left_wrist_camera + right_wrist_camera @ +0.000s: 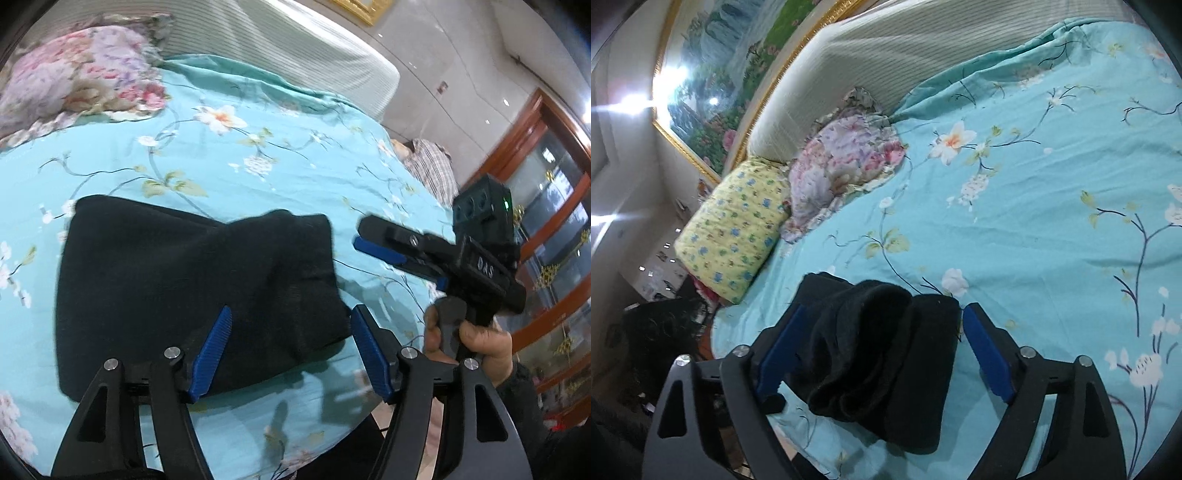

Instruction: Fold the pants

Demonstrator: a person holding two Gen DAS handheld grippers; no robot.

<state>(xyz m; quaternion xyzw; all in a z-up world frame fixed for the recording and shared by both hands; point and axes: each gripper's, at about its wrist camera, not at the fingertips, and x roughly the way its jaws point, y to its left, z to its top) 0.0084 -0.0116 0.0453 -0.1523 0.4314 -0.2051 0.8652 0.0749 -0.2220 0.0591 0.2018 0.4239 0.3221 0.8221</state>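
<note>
The black pants (184,288) lie folded into a compact bundle on the turquoise flowered bedsheet (258,166), near the bed's front edge. My left gripper (291,325) is open, its blue pads above the bundle's near right corner, holding nothing. My right gripper (360,236) shows in the left wrist view just right of the bundle, held in a hand. In the right wrist view the pants (879,362) lie between the spread jaws of the right gripper (882,325), which is open and not clamping them.
A pink flowered pillow (846,162) and a yellow patterned pillow (735,229) lie at the head of the bed by a padded headboard (886,48). A framed painting (713,74) hangs above. A wooden glass-door cabinet (554,221) stands beyond the bed's side.
</note>
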